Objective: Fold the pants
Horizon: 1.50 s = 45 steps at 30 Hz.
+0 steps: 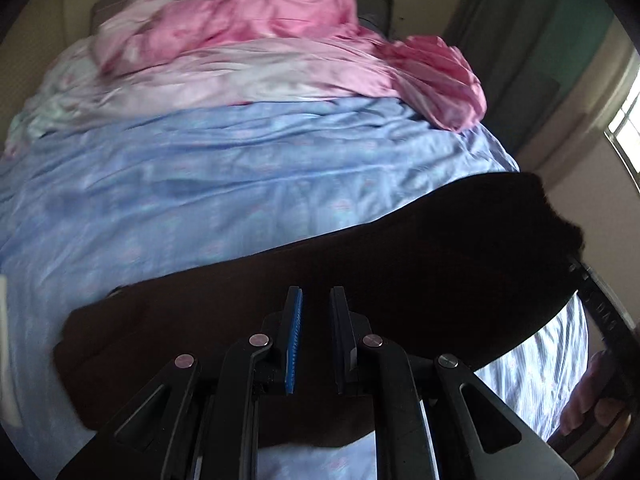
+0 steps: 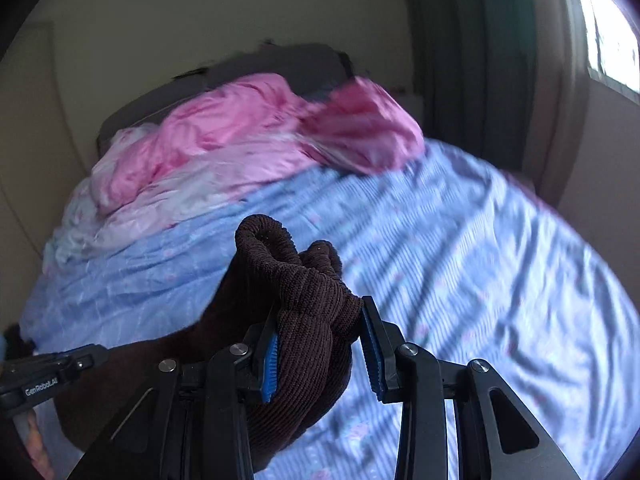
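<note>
The pants (image 1: 360,264) are dark brown ribbed knit, stretched across the blue bed sheet (image 1: 200,184). In the left wrist view my left gripper (image 1: 316,300) sits over the pants with a narrow gap between its jaws; nothing shows between the blue pads. In the right wrist view my right gripper (image 2: 320,316) is shut on a bunched end of the pants (image 2: 304,292), lifted above the sheet (image 2: 480,264). The left gripper (image 2: 52,372) also shows at the lower left of that view, and the right gripper's body (image 1: 600,312) at the right edge of the left wrist view.
A rumpled pink and white blanket (image 1: 260,40) lies at the far end of the bed, also in the right wrist view (image 2: 248,140). A dark headboard (image 2: 280,64) stands behind it. Green curtain (image 1: 540,40) and a bright window (image 2: 608,20) are on the right.
</note>
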### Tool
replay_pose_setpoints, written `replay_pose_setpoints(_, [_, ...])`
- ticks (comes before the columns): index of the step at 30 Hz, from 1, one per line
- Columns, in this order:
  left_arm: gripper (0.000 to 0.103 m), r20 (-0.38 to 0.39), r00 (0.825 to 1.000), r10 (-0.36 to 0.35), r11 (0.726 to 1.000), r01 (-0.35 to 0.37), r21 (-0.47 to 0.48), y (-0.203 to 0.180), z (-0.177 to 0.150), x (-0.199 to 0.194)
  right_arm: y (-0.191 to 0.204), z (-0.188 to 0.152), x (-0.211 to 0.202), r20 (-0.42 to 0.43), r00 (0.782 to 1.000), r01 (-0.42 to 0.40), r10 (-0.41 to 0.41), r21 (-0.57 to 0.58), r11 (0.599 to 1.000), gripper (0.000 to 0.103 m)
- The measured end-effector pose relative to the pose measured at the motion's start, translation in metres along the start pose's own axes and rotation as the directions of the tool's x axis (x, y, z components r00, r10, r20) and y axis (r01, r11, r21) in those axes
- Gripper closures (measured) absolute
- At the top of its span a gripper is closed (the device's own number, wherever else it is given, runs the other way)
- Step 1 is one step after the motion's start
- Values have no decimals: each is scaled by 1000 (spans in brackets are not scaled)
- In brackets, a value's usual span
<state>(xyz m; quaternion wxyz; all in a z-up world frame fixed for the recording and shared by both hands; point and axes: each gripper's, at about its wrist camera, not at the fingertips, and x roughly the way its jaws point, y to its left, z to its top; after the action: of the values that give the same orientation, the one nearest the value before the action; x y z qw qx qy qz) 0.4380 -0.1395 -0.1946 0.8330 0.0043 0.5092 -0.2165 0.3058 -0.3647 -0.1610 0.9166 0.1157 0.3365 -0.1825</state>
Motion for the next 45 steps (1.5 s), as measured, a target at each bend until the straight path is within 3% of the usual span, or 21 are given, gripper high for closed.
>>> replay_pose_setpoints(11, [88,54,998,16,996,-10,-94,98,-37,-64,144,-2,-47,132,991,67,-34,-257,964,67])
replay_pose_setpoints(17, [88,66,998,-2,993,9,-114,158,-50,-84,213,-25,-63,146,989,47,-1,-313,949,67])
replay_pose_setpoints(23, [87,39,998,-55,987,61,-147,206,-59,-84,288,-58,-68,137,991,49,12,-430,901,67])
replay_pose_setpoints(28, [88,26,999,-26,991,30,-128,234,-67,-84,339,-83,-65,110,994,32,28,-509,860,67])
replay_pose_setpoints(39, [87,-25,999,31,987,-35,-156,287,-96,-82,393,-144,-43,3,999,-38,50,-617,786,66])
replay_pose_setpoints(41, [85,-35,998,48,986,-53,-155,290,-102,-81,394,-151,-41,-8,999,-46,52,-620,783,64])
replay_pose_setpoints(43, [79,-42,998,51,986,-57,-157,293,-107,-82,394,-156,-42,-24,998,-66,65,-619,782,55])
replay_pose_setpoints(45, [76,-45,997,64,986,-70,-153,294,-110,-85,393,-159,-43,-72,991,-135,114,-604,785,51])
